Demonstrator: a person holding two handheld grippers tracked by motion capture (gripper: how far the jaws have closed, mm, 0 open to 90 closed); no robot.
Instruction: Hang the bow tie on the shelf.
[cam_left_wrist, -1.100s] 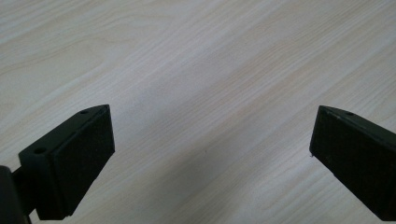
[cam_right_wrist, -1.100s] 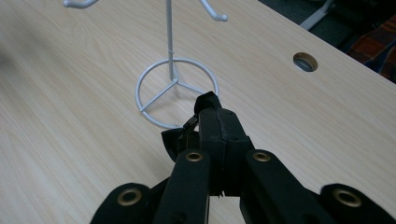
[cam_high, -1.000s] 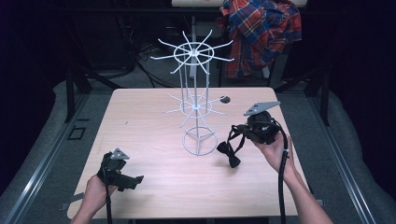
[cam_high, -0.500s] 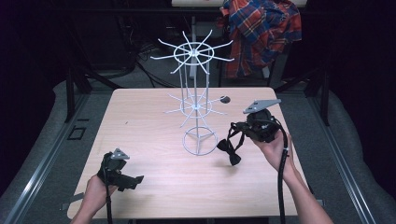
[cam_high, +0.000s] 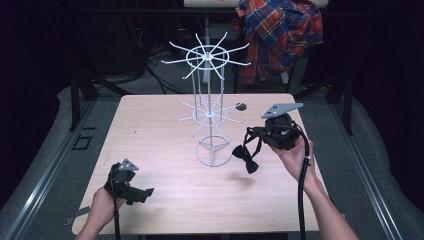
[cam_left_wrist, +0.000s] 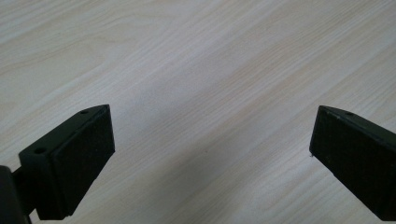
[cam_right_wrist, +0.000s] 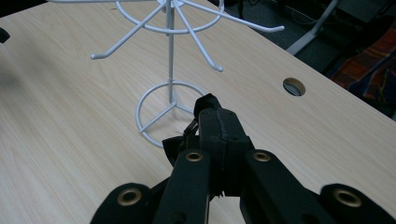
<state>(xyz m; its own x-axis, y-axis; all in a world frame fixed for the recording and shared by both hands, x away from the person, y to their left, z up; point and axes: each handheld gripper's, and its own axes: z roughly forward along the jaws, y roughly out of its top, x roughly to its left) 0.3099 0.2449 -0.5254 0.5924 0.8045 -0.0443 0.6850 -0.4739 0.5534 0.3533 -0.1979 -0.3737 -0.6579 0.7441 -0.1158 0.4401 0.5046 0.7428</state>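
High view: the right gripper (cam_high: 257, 142), right of centre in the frame, is clenched on the strap of a black bow tie (cam_high: 245, 158). The bow hangs below and to the left of the jaws, clear of the table (cam_high: 150, 130), with a soft shadow on the wood beneath it. The white wire rack (cam_high: 210, 100) stands at the centre of the frame, immediately left of the tie; its ring base lies just beside the dangling bow, and its lower tier of hooks sits up and to the left of the jaws, nearer than the upper tier. The likely move, hanging the tie on a hook, therefore runs leftward and upward from the right gripper, which is by far the nearer of the two.

The tie's long axis runs steeply downward from the jaws, strap above, knot and wings below. The wings are small, matte black and slightly tilted.

Right gripper view: the closed jaws pinch black fabric at lower centre, with the rack base (cam_right_wrist: 170, 109) just beyond and hook tips in the upper half of the frame.

The left gripper (cam_high: 142, 192), lower left in the high view, rests low over the table with its jaws spread wide and nothing between them; the left gripper view shows bare wood grain between the pads (cam_left_wrist: 81, 158).
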